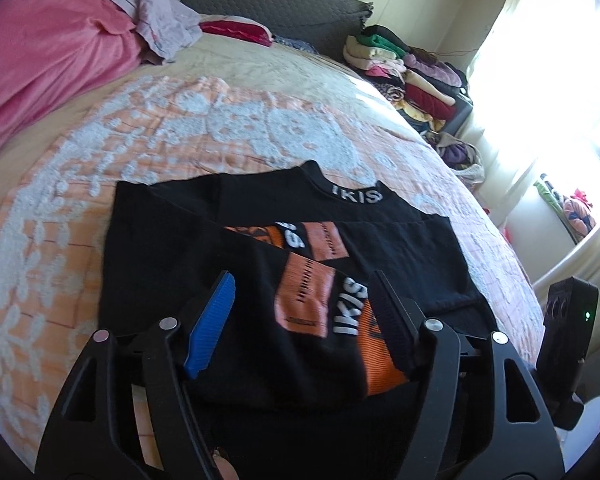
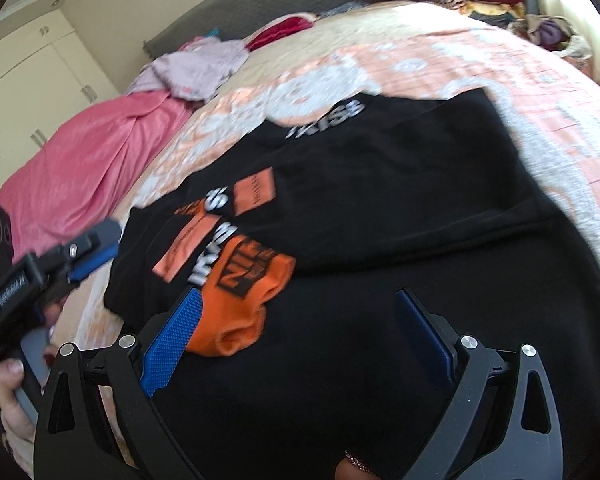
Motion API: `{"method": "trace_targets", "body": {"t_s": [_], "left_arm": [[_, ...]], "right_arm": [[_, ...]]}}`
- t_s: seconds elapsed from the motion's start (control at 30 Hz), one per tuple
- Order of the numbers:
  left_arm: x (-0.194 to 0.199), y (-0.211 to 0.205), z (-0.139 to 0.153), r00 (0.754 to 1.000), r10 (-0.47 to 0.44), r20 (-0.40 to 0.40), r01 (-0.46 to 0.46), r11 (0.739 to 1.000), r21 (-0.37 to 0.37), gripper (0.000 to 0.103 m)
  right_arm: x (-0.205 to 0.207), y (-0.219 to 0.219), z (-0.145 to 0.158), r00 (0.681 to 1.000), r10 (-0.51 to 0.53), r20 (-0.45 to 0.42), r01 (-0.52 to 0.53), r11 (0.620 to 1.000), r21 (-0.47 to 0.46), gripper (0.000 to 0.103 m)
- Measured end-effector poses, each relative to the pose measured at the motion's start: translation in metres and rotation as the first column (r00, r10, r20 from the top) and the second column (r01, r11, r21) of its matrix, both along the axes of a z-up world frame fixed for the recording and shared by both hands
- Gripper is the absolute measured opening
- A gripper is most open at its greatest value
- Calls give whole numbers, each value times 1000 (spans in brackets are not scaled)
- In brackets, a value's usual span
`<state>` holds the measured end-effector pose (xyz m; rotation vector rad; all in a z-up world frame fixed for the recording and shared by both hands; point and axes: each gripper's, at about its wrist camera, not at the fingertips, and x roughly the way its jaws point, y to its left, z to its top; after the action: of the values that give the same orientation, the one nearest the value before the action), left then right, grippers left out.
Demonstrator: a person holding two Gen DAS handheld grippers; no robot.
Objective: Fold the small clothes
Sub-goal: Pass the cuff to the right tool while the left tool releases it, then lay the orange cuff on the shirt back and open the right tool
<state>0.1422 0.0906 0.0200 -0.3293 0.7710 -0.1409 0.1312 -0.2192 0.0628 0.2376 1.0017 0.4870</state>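
Note:
A small black shirt [image 1: 204, 240] with orange patches and white "IKIS" lettering lies partly folded on the bed. Its sleeve with an orange cuff [image 2: 240, 304] is laid across the front. My left gripper [image 1: 300, 312] stands open over the near part of the shirt, its blue pad [image 1: 212, 320] and dark pad apart, with the printed sleeve lying between them unpressed. It also shows at the left edge of the right wrist view as the left gripper [image 2: 100, 246]. My right gripper [image 2: 300, 340] is open over the shirt's near black cloth [image 2: 380, 208], its left pad beside the orange cuff.
The bedspread [image 1: 180, 120] is orange with white flowers. A pink blanket [image 1: 52, 56] and pale crumpled clothes [image 1: 160, 20] lie at the far left. Stacked folded clothes [image 1: 412, 76] stand beyond the bed's far right edge, by a bright window. A hand [image 2: 12, 384] holds the left gripper's handle.

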Motion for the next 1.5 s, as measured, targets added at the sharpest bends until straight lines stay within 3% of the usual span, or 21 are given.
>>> {"method": "trace_targets", "body": {"t_s": [0.07, 0.27, 0.33, 0.57, 0.83, 1.3, 1.5], "left_arm": [[0, 5, 1, 1000, 24, 1, -24, 999, 24, 74], [-2, 22, 1, 997, 73, 4, -74, 996, 43, 85], [-3, 27, 2, 996, 84, 7, -85, 996, 41, 86], [-6, 42, 1, 991, 134, 6, -134, 991, 24, 86], [-13, 60, 3, 982, 187, 13, -187, 982, 16, 86], [-21, 84, 7, 969, 245, 27, -245, 970, -11, 86], [-22, 86, 7, 967, 252, 28, -252, 968, -15, 86]], "right_arm": [[-1, 12, -4, 999, 31, -10, -31, 1000, -4, 90], [0, 39, -7, 997, 73, 15, -73, 997, -38, 86], [0, 43, -6, 996, 82, 30, -81, 996, -44, 71], [2, 52, -9, 996, 75, 51, -72, 995, -62, 54], [-1, 58, -2, 989, 107, 106, -100, 993, -63, 18], [1, 71, 63, 940, 194, 282, -163, 978, -128, 14], [11, 61, 89, 919, 188, 347, -138, 977, -162, 13]]}}
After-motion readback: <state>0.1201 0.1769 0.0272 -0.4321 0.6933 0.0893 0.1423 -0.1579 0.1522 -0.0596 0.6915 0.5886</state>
